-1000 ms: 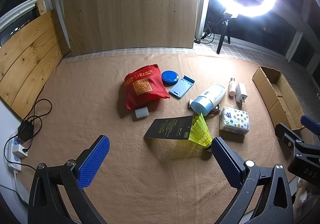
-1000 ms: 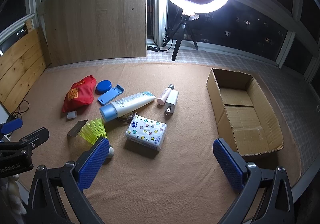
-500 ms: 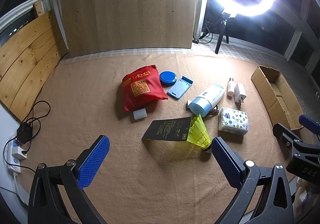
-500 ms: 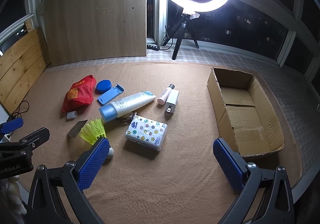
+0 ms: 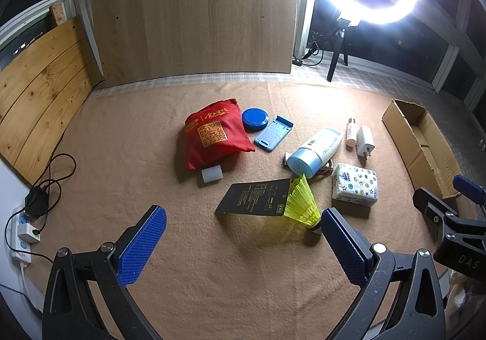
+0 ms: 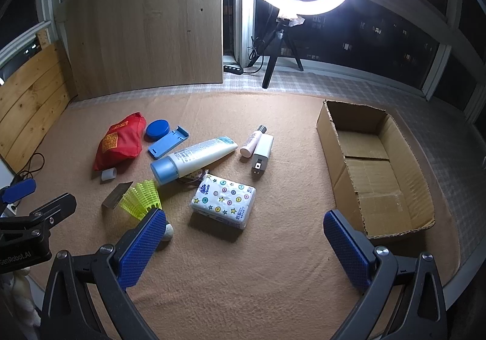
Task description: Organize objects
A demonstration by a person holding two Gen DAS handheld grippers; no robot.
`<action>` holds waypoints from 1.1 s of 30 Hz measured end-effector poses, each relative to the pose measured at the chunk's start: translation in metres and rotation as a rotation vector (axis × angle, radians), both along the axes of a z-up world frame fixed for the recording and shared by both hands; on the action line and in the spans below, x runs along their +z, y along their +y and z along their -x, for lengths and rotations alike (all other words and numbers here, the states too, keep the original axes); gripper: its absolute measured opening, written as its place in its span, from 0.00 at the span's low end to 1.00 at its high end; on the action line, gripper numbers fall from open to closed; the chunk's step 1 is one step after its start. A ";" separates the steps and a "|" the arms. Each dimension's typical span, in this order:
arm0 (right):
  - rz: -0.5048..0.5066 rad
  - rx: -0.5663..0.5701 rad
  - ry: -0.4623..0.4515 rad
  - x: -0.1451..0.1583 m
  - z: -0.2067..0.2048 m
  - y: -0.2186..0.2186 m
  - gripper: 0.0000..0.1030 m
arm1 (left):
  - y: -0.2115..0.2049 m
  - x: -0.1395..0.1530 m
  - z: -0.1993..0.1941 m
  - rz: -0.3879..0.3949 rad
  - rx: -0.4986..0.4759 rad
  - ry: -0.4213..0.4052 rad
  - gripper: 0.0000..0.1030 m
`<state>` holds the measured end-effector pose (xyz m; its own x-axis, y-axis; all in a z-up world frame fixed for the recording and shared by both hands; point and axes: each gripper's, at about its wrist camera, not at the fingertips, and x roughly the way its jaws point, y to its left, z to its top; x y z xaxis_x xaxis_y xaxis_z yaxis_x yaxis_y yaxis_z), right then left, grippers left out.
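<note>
Clutter: red bag (image 5: 217,133), tube (image 6: 194,159), tissue pack (image 6: 223,200) and shuttlecock (image 5: 300,203) lie scattered mid-blanket (image 6: 243,279).
Box (image 6: 375,171): empty, right of the clutter.
Left gripper (image 5: 241,244): jaws wide, holding nothing.
Right gripper (image 6: 243,245): jaws wide, holding nothing.

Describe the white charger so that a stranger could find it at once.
Start at the cardboard box and look toward the pile. The white charger lies beside a small pink-white bottle. Unlike its neighbours, it is a plain white block with metal prongs.
</note>
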<state>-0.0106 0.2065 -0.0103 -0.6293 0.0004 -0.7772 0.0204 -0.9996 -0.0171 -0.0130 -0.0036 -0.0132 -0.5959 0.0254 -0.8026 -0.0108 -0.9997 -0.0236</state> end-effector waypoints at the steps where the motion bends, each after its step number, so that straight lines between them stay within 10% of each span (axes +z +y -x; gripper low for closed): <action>1: 0.000 0.001 0.000 0.000 0.000 0.000 0.99 | 0.000 0.000 0.000 0.001 0.000 0.001 1.00; 33: 0.037 0.043 -0.042 -0.009 0.013 0.029 0.99 | 0.033 -0.008 0.008 -0.008 0.033 -0.006 1.00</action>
